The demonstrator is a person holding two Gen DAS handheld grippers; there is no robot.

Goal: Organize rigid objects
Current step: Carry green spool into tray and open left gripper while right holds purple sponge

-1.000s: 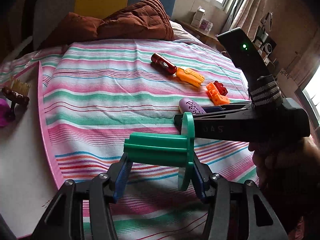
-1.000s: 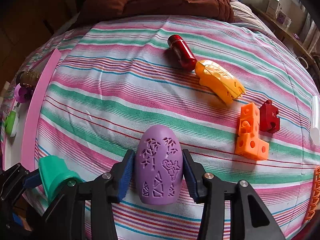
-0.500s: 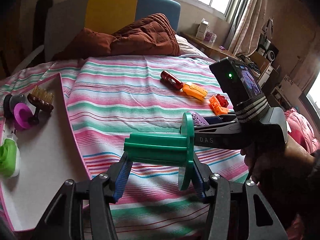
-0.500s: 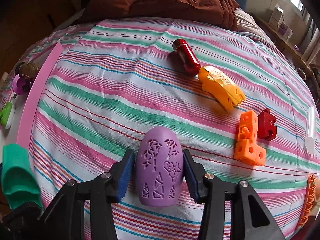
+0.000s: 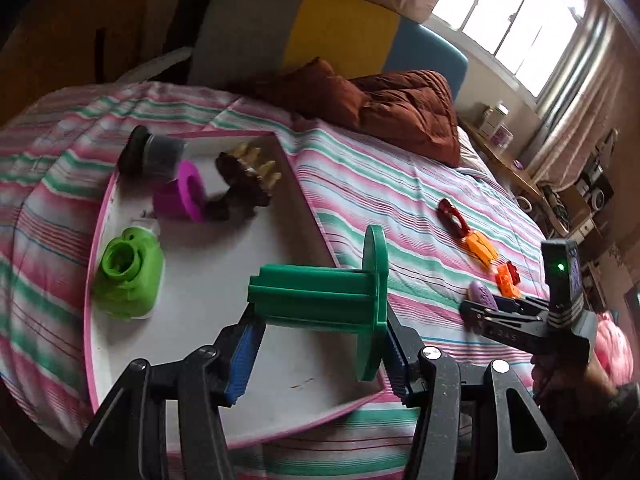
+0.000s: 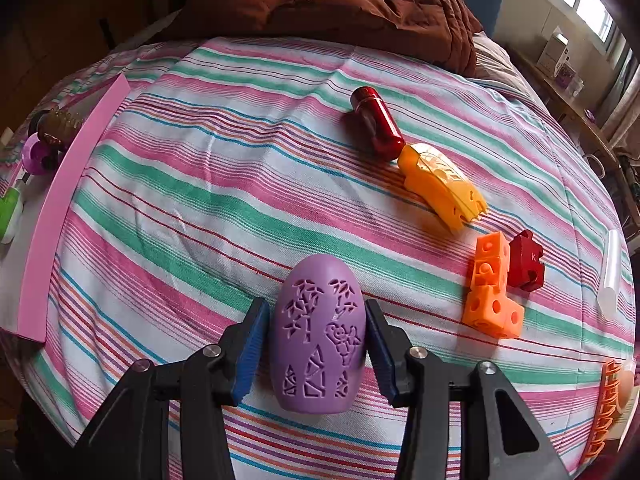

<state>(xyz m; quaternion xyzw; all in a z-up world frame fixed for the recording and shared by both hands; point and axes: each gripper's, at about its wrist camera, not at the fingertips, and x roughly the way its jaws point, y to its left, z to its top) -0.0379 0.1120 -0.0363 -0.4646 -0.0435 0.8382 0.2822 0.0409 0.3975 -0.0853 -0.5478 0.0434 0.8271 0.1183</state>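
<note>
We find the green spool (image 5: 320, 300) clamped crosswise in the left gripper (image 5: 320, 356), its ribbed core against 1 blue pad and its round flange against the other, held above the white tray (image 5: 208, 320) with the pink rim. On that tray we note 4 items: a lime green piece (image 5: 128, 276), a magenta cup (image 5: 180, 196) lying on its side, a brown brush (image 5: 244, 178) and a dark jar (image 5: 154, 154); motion blur prevents closer identification. The tray lies on the striped bedsheet (image 6: 240, 184). We record the purple egg (image 6: 318, 332), with cut-out patterns, gripped between both pads of the right gripper (image 6: 318, 344) low over the sheet; whether it touches the fabric we cannot tell. On the sheet beyond it lie a red capsule (image 6: 378, 124) touching an orange car (image 6: 440, 186), and nearer, an orange block cluster (image 6: 490, 292) just beside a dark red puzzle block (image 6: 526, 266). A clear tube (image 6: 610, 272) rests near the right edge, and an orange lattice piece (image 6: 604, 408) sits at the lower right corner, partly cut off. A brown quilt (image 6: 360, 8) is bunched at the head of the bed.
</note>
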